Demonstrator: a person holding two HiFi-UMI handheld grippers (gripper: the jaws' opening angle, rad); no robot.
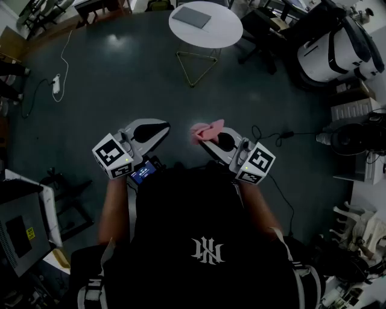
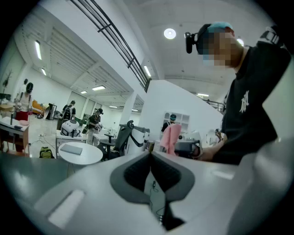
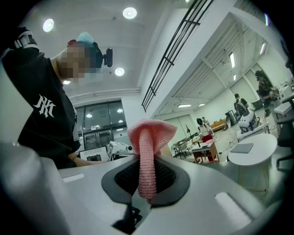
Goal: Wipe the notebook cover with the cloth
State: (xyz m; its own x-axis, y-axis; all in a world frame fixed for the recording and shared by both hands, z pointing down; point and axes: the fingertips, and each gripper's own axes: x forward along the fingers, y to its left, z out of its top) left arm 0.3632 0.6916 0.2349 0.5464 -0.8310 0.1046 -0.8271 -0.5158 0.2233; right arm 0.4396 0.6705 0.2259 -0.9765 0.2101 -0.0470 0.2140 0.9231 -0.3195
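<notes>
1. Right tool (image 1: 218, 139): it is clenched on the pink cloth (image 1: 207, 131). A fold of the cloth (image 3: 148, 137) is pinched between the pads and spreads into a cap above them. The grip looks firm.
2. Left tool (image 1: 161, 128): it is clenched with nothing in it. In the left gripper view its pads meet along one seam.
3. Task item: the grey notebook (image 1: 192, 17) lies flat on top of the round white desk (image 1: 229, 33), inside its rim.
4. Position: you hold both tools close to your body, over the dark floor and well apart from the desk. The cloth touches nothing on the desk.
5. Step in hand, as judged: this is the approach. No wiping of the cover has begun.
6. Recommended approach: close on the desk squarely and bring the right tool above the notebook before you lower it.
7. Recommended contact: only a little cloth stands beyond the pads. Tilt the right tool so that the spread cap meets the cover first. Otherwise the hard jaw tips are likely to scrape it.
8. Recommended bracing: the notebook looks light and the desk top smooth, so a stroke may push it toward the rim. Set the left tool on one corner of the cover, then wipe away from that corner in overlapping passes.
9. Caution: the desk stands on a thin wire base (image 1: 196, 63). Press lightly.
</notes>
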